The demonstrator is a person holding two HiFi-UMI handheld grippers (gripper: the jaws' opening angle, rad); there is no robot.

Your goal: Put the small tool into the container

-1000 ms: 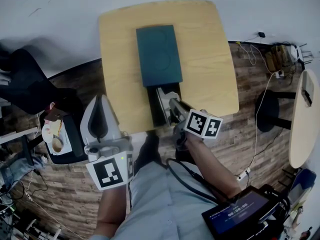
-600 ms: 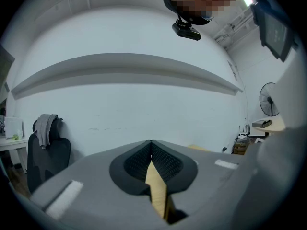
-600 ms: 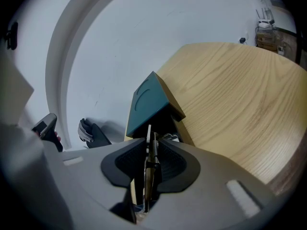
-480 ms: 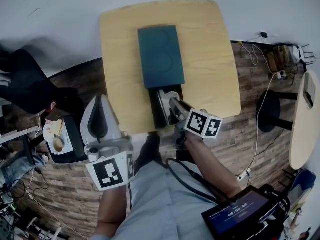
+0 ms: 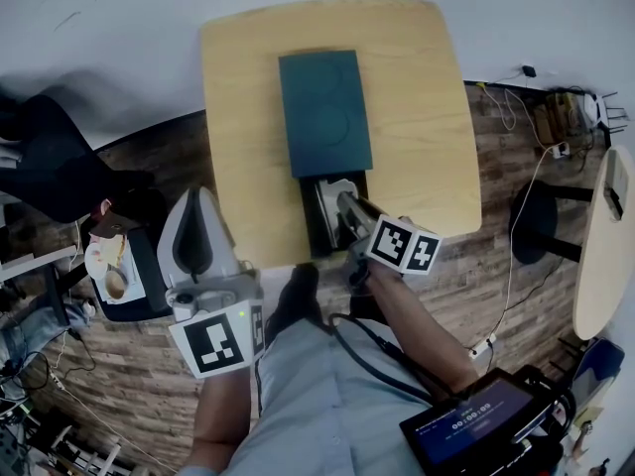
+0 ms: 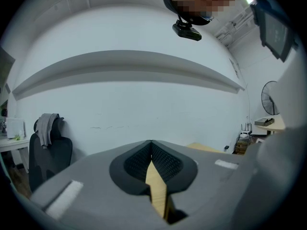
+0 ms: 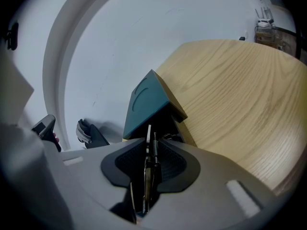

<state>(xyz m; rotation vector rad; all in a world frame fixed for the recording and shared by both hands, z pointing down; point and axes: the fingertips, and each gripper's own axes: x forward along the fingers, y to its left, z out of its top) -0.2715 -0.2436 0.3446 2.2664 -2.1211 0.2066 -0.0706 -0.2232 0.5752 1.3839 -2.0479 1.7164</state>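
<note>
One dark container [image 5: 314, 228] lies on the table [image 5: 427, 117], teal lid [image 5: 324, 112] slid back, near end open. My right gripper [image 7: 147, 162] pinches the small tool [image 7: 148, 138], thin silvery metal with a spring, over that opening; my left gripper [image 6: 151, 150] is closed, empty

Tabletop [image 5: 417, 97] was pale wood, smooth, matt. Container lid [image 5: 324, 112] was smooth matt teal. Small tool [image 7: 148, 162] was shiny bare metal, wire spring. Right claw [image 7: 149, 145] had matt grey plastic shell, pads [image 7: 170, 164] black, finely ribbed.
</note>
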